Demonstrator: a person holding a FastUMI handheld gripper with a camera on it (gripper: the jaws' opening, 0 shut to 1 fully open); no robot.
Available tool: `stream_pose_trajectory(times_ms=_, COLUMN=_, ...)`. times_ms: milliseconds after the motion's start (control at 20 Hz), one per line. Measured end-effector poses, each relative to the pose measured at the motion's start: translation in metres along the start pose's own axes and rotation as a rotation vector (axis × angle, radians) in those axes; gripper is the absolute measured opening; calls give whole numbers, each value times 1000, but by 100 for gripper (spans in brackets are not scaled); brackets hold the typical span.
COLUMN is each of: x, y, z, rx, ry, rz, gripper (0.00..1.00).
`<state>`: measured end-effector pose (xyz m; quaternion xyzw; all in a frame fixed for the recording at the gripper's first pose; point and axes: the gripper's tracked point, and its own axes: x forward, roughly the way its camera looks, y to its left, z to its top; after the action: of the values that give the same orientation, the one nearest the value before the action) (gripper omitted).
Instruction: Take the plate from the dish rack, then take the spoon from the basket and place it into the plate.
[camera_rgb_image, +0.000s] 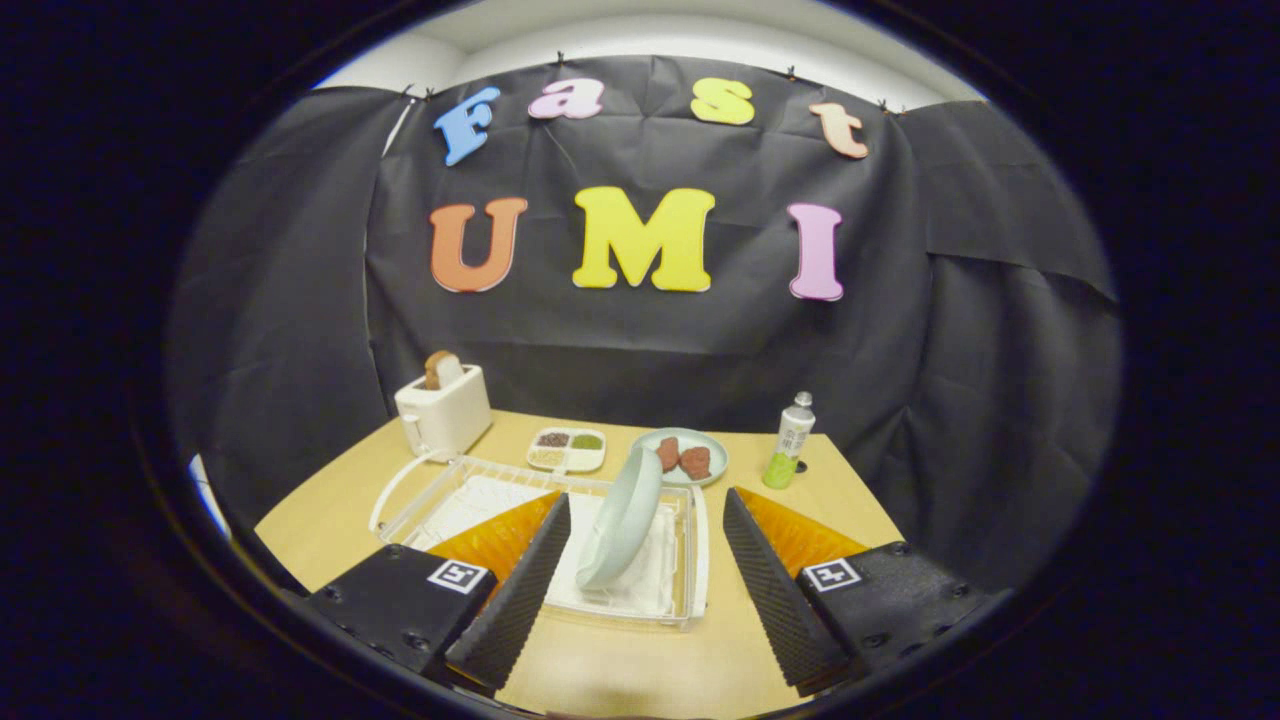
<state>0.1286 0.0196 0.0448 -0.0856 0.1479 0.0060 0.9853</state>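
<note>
Jaws stand wide apart, nothing between the pads; gripper (640, 580) hangs above the near part of the wooden worktop (620, 670), tilted down toward it.

Plate (622, 520): pale green, standing on edge and leaning, inside the clear plastic dish rack (690, 560). It sits just ahead of the jaws, roughly on the centre line between them, closer to the left finger (520, 590) than to the right finger (775, 590). No contact with either finger. The rack extends out beyond the left finger, where a white looped handle (392, 490) shows at its far end; a white liner lies in its bottom.

Spoon and basket: cannot make them out from here.

Beyond the rack, farther along the worktop:
- a white toaster (443, 410) with a slice of bread standing in its slot, off to the left side;
- a small white divided dish (566, 449) holding dark, green and pale fillings;
- a second pale plate (680, 457), flat, carrying two reddish-brown pieces;
- a white-and-green bottle (790, 440), upright, to the right.
</note>
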Motion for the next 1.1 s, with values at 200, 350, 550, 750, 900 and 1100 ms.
stream_pose_trajectory(times_ms=200, x=48, y=-1, z=7, rx=-6, ry=178, rz=-33, gripper=99)
stream_pose_trajectory(times_ms=350, x=82, y=5, z=9, rx=16, ry=303, rz=-40, gripper=99)
stream_pose_trajectory(times_ms=550, x=118, y=4, z=12, rx=2, ry=429, rz=-140, gripper=98)
stream_pose_trajectory(times_ms=750, x=133, y=-8, z=5, rx=-82, ry=556, rz=-260, gripper=92)
stream_pose_trajectory(times_ms=900, x=136, y=-13, z=5, rx=-126, ry=612, rz=-305, gripper=80)
stream_pose_trajectory(times_ms=1100, x=132, y=-9, z=-5, rx=-123, ry=697, rz=-357, gripper=44)
